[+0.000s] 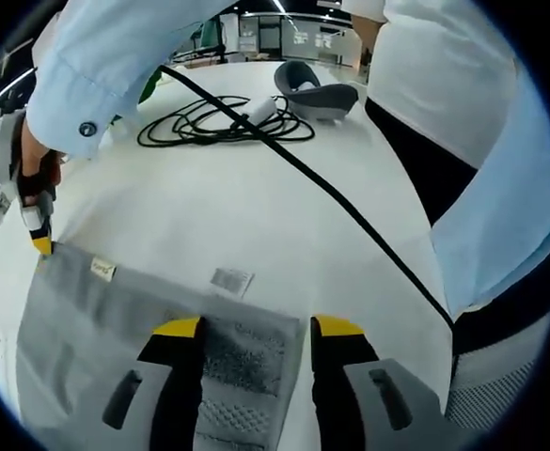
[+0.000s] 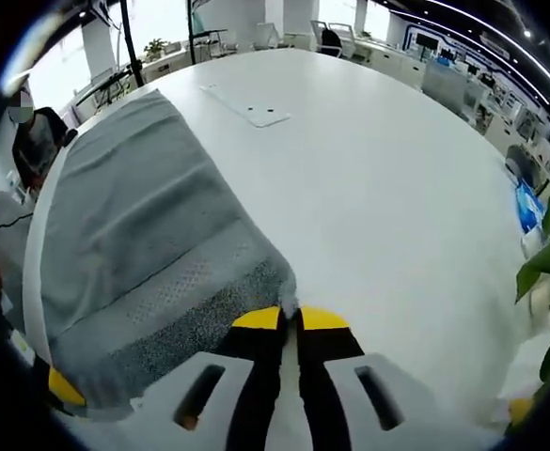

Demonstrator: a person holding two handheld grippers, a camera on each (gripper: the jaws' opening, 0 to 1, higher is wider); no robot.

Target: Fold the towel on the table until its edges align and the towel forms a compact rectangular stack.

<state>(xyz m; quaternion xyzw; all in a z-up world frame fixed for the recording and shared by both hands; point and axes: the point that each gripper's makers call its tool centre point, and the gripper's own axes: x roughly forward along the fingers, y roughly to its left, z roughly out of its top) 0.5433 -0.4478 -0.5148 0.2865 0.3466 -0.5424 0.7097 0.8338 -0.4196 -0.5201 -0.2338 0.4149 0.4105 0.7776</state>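
Towel [image 2: 152,254] corner pinched in right fingers [image 2: 290,319], left fingers [image 1: 256,327] released, coiled cable [image 1: 220,122] beyond.

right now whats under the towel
The white table lies under the grey towel. Anything else beneath the cloth is covered and cannot be seen.

Both views low over towel [image 1: 115,329]
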